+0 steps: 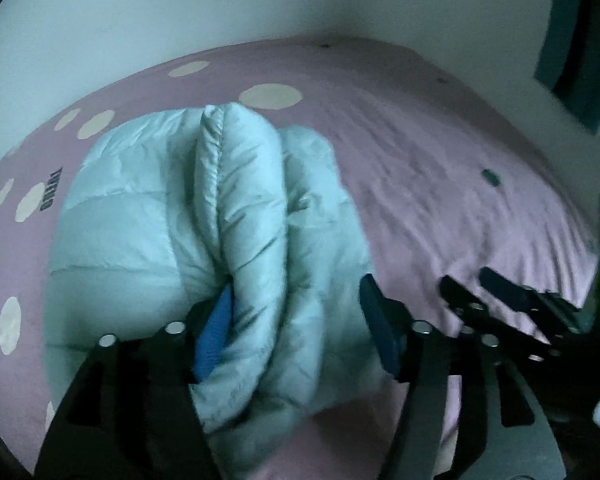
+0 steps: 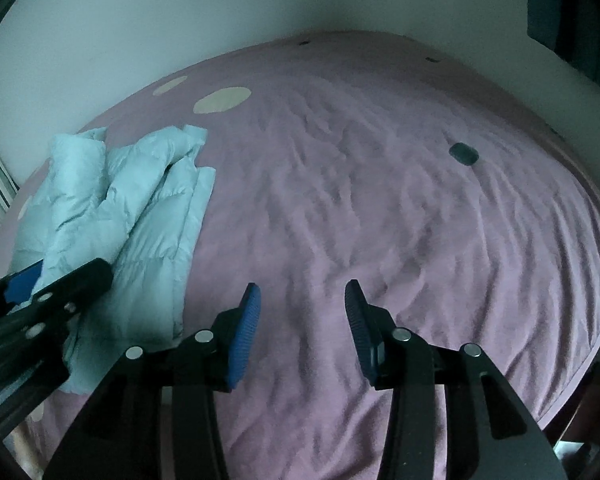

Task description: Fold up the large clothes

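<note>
**Jacket bunched on bed, both tongs released**

Jacket (image 1: 204, 240), pale and quilted, lies in puffy folds on the left side of the bed (image 1: 440, 168), over a pink cover with cream dots. The left tongs (image 1: 296, 312) stand spread around a thick fold of it; the left pad lies against the cloth, the right pad looks clear, so nothing is gripped. The right tongs (image 2: 302, 328) gape over bare wrinkled cover, just right of the jacket. A small dark object (image 2: 463, 154) lies further off.
</note>
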A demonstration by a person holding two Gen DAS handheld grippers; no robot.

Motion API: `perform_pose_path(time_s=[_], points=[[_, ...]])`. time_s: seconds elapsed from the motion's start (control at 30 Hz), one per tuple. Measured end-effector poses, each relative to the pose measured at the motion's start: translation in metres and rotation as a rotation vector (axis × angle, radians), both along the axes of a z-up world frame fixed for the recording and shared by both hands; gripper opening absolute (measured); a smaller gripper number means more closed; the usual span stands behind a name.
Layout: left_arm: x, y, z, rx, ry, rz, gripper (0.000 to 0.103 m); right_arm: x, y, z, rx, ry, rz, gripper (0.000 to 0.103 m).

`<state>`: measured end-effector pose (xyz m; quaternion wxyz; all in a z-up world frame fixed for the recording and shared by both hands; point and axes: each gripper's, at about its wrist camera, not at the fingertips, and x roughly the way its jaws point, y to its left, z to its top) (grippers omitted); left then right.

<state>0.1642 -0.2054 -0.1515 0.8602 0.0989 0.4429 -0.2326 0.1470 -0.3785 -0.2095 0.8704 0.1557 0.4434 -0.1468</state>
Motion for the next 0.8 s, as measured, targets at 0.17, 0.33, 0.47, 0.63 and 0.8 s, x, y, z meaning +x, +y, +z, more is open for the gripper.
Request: perform_pose_path(time_s=[0.17, 0.33, 0.47, 0.63, 0.8], points=[[-0.009, 0.003, 0.026, -0.05, -0.026, -0.033, 0.065, -0.006, -0.006, 0.009, -0.006, -0.006, -0.023, 0.044], [-0.015, 0.018, 0.047, -0.079, -0.064, -0.015, 0.065, -0.006, -0.001, 0.018, -0.026, -0.017, -0.018, 0.044], [-0.022, 0.033, 0.062, -0.111, -0.084, -0.007, 0.065, -0.004, 0.008, 0.027, -0.039, -0.024, -0.006, 0.044], [-0.027, 0.051, 0.07, -0.126, -0.111, 0.014, 0.065, -0.001, 0.023, 0.039, -0.045, -0.029, 0.005, 0.044], [-0.022, 0.075, 0.062, -0.124, -0.093, 0.064, 0.065, 0.0, 0.04, 0.047, -0.062, -0.037, 0.03, 0.044]])
